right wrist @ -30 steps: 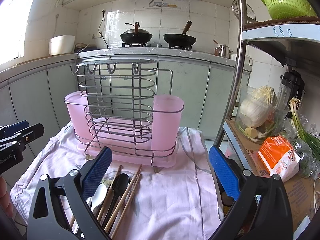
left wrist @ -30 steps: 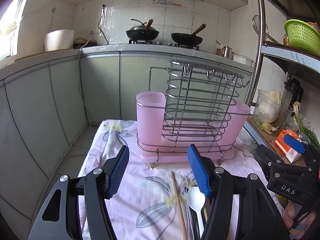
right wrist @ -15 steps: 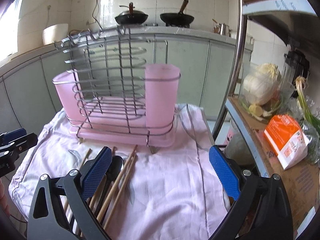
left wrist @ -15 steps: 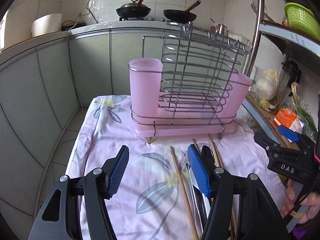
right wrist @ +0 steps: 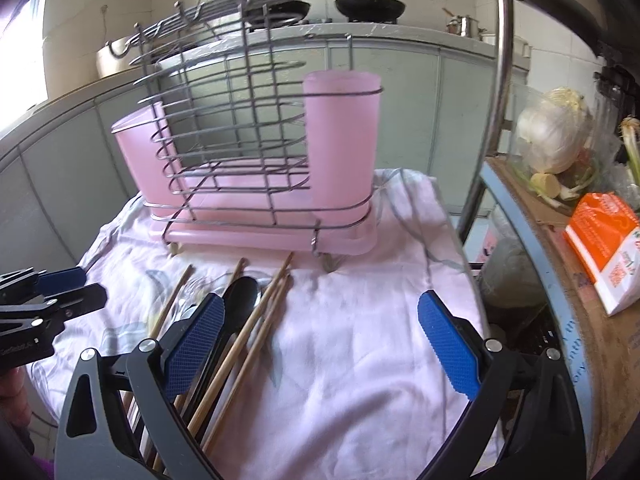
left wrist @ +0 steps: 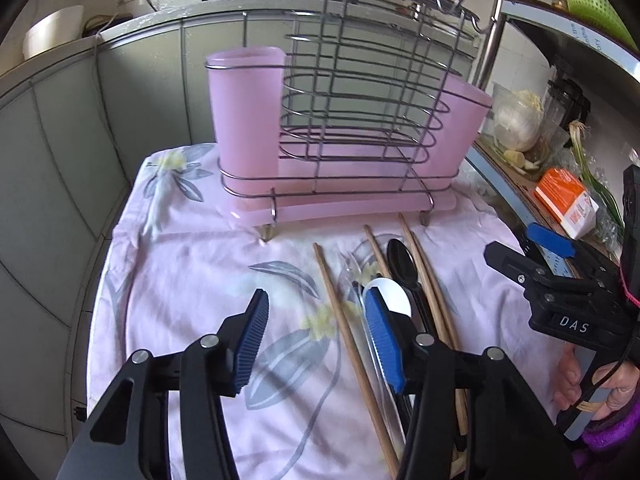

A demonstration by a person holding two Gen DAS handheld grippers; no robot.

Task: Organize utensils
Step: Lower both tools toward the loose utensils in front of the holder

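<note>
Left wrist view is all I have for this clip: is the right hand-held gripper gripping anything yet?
Observer: No. The right hand-held gripper is open. Its jaws have just been closing slightly, and the pads press on nothing.
Operator: What shows in its gap?
Observer: Mostly bare pink cloth. Two chopsticks lie in the gap, close to its left pad, and the black spoon pokes out above that pad.
Operator: Any hazard on its far side?
Observer: Beside its right pad the cloth ends, and a dark gap opens before the wooden shelf.
</note>
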